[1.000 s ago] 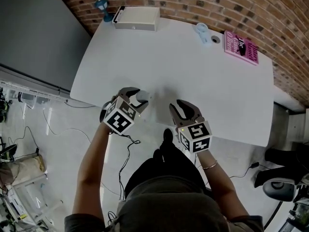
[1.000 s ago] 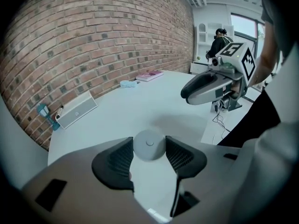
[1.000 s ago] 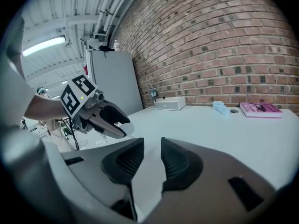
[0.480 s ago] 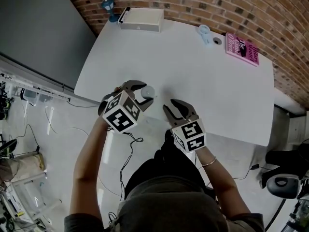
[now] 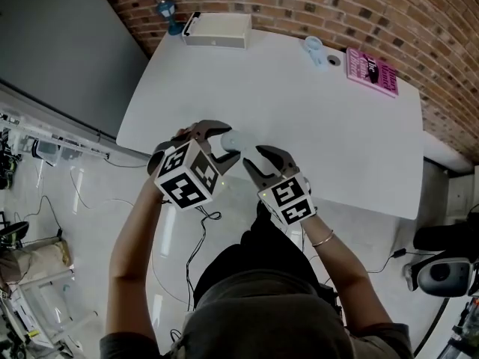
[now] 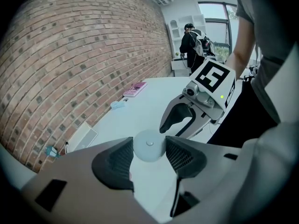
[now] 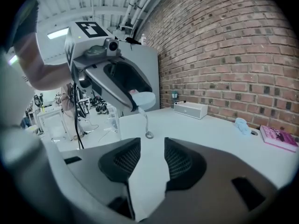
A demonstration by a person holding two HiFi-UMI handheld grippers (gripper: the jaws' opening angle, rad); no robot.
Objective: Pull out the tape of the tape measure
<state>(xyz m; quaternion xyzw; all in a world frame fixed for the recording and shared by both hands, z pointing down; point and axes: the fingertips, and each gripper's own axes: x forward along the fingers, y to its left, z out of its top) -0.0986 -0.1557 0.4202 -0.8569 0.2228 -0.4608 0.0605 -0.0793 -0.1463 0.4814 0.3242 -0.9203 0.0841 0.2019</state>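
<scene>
Left tongs point(image 6: 149, 154) grip the tape measure point(image 7: 143, 100); only a short tail with its ring point(image 7: 148, 135) hangs below it. Right tongs point(image 7: 152, 155), jaws just opening and empty, wait near that ring: the pull is yet to come.

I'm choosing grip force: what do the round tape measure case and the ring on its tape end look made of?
Tape measure case: probably plastic, pale with a satin finish; a smooth moulded disc with a small centre button. Ring: a thin grey loop, perhaps metal; too small to say.
</scene>
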